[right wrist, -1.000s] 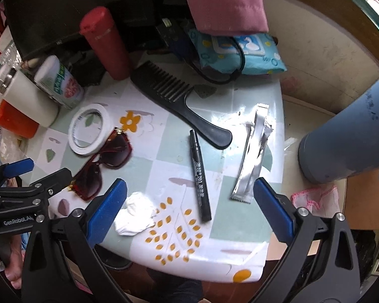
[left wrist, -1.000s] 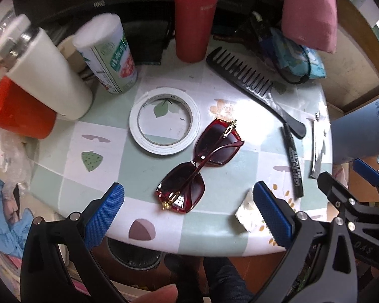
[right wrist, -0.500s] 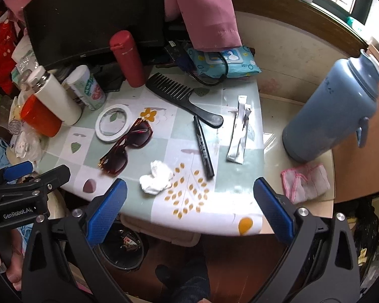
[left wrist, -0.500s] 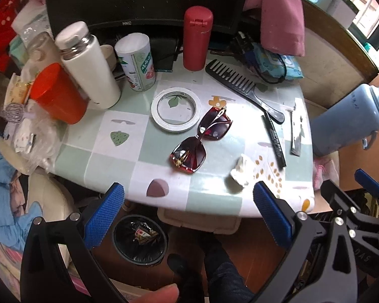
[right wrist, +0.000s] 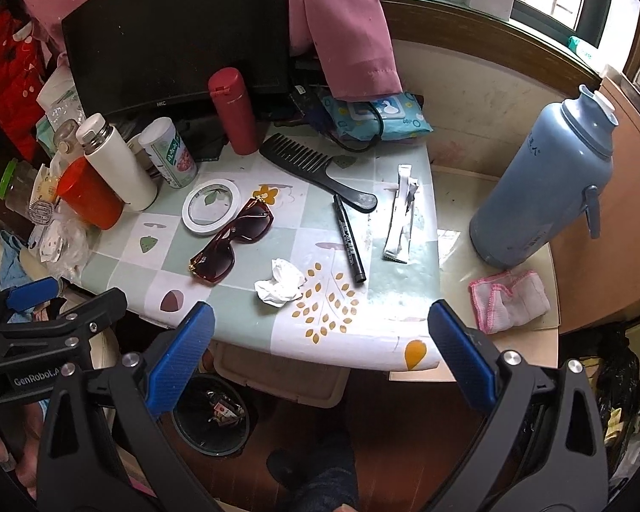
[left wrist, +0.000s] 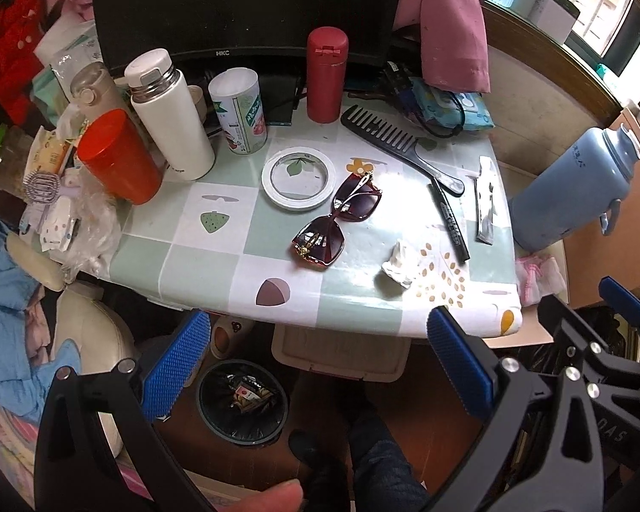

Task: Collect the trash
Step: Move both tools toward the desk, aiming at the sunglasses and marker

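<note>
Both grippers have pulled back, jaws spread empty; silver wrapper [right wrist: 401, 222] lies lengthwise front-to-back beside crumpled tissue [right wrist: 279, 283].

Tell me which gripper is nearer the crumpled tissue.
Right, I judge. The right gripper hovers open off the table edge just in front of the tissue; the left gripper, also open, sits lower and off to the tissue's left.

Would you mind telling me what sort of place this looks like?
Probably a lived-in room at home: a cluttered small table with a comb and sunglasses, and a monitor behind.
</note>
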Demonstrator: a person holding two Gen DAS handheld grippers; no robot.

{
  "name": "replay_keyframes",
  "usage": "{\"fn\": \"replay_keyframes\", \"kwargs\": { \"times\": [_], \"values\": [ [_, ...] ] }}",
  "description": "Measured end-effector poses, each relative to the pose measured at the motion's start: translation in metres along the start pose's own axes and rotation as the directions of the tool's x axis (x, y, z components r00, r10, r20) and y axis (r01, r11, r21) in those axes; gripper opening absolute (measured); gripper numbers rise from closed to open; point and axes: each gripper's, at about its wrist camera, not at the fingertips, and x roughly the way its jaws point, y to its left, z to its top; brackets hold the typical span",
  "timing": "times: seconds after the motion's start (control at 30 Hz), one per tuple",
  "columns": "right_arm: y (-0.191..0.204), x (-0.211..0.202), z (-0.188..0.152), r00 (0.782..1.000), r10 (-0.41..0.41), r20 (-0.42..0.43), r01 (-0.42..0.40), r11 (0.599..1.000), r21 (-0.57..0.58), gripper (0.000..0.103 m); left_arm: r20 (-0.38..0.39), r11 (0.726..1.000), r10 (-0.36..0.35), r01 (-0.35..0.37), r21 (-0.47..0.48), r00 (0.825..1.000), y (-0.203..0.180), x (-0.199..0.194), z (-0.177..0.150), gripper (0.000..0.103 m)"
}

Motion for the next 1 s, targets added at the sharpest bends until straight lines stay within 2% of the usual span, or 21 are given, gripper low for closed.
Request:
{"fn": "replay_keyframes", "kwargs": {
  "times": [0.5,1.0],
  "values": [
    [-0.014,0.012,0.012,1.000,-0.003,-0.011,0.003,1.000,-0.001,0.099,-0.015,1.000,-0.005,0.004,-0.007,1.000,-0.012,0.013,0.014,0.099],
    [-0.024,0.059,0.041,0.998,0.000,-0.065,-0.002,0.999,-0.033,0.099,-0.063,0.999,-0.004,0.002,-0.036,0.998,-0.018,0.056,0.046,0.099]
  ]
}}
